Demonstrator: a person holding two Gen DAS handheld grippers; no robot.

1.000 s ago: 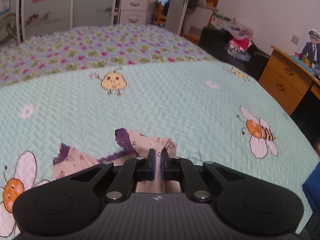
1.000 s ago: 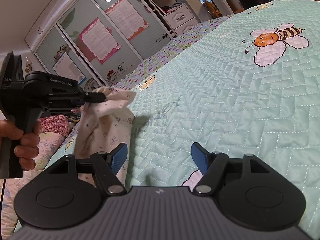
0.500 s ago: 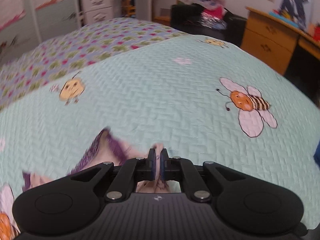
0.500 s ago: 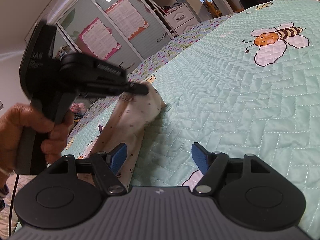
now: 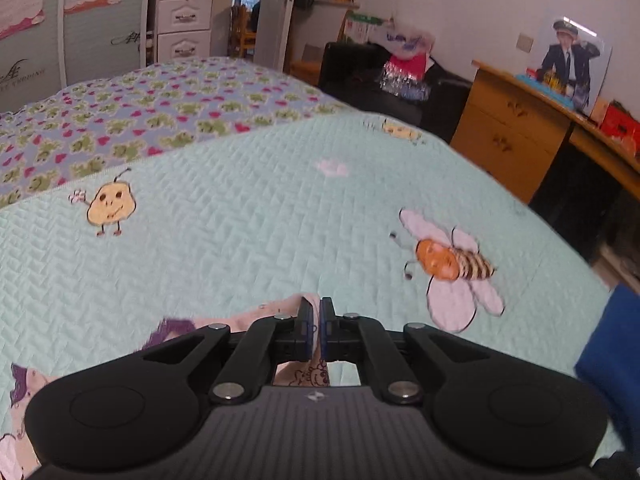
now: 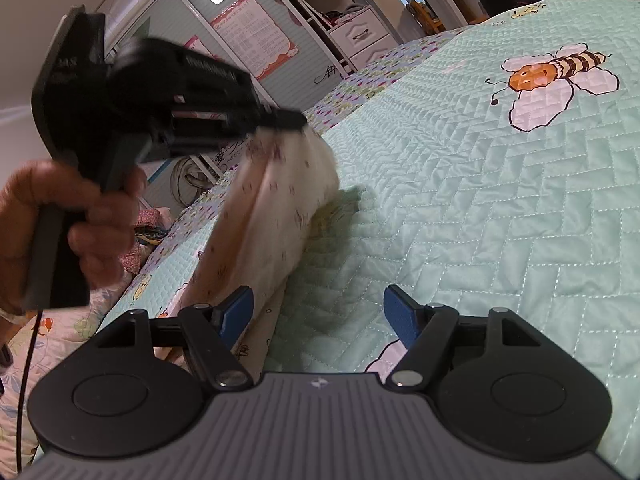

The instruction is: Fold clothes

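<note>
The left gripper [image 5: 316, 322] is clamped tight on a fold of the pink garment [image 6: 276, 204], a small printed piece with purple trim. In the right wrist view the cloth hangs from those closed jaws in a lifted drape, its lower part trailing down to the bed [image 5: 260, 216] just beside the right gripper [image 6: 318, 314]. The right gripper is spread wide and grips nothing; its left pad sits close against the trailing cloth, though whether it touches is hard to tell through the blur.

The step in hand looks like carrying the held edge over to lay one half of the garment on the other. To do it well, the lifted edge should travel low and level so the cloth does not twist, and it should land square on the matching edge — not short of it. The free gripper would help most by pinning or pinching the trailing part, keeping it from dragging across the quilted cover. Release only once the layers lie flat.

As for containers, the white drawer unit [image 5: 182, 30] by the door and the wooden desk [image 5: 508, 136] drawers are shut — their contents are hidden.
</note>
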